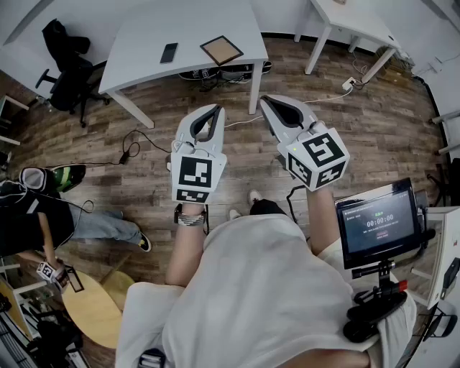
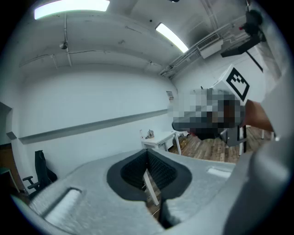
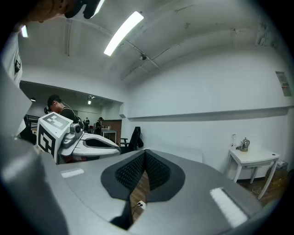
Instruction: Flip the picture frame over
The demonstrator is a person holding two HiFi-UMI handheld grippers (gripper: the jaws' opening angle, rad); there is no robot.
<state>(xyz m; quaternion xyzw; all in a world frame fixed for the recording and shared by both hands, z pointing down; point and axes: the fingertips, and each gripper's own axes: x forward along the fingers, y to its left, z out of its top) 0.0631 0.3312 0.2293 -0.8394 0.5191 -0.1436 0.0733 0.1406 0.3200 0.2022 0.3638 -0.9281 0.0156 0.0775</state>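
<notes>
Both tools hang in the air over the wooden floor, well short of the white counter [image 1: 180, 21], so the step in hand is the approach. The left hand-held gripper [image 1: 213, 110] has its jaws together with nothing between them, and the right hand-held gripper [image 1: 267, 100] is pinched shut and empty too. Both point roughly toward the counter.

The picture frame [image 1: 221, 50] lies flat near the counter's front right corner, well apart from the dark phone [image 1: 169, 52] to its left. It looks close to square. If one side is longer, I judge it to be the one running roughly along the counter's front edge, but the whole frame is turned a little, so one corner points toward me. It has a pale wooden border round a brown panel, and I cannot tell which face is up.

To do this well, I would open the jaws before reaching the counter. I would come in low and nearly level, and square one gripper to an edge, not to that near corner. I would pinch the border only and use the other tool to steady the opposite edge. The flat frame gives little to bite, so sliding it to overhang the front edge may help.
</notes>
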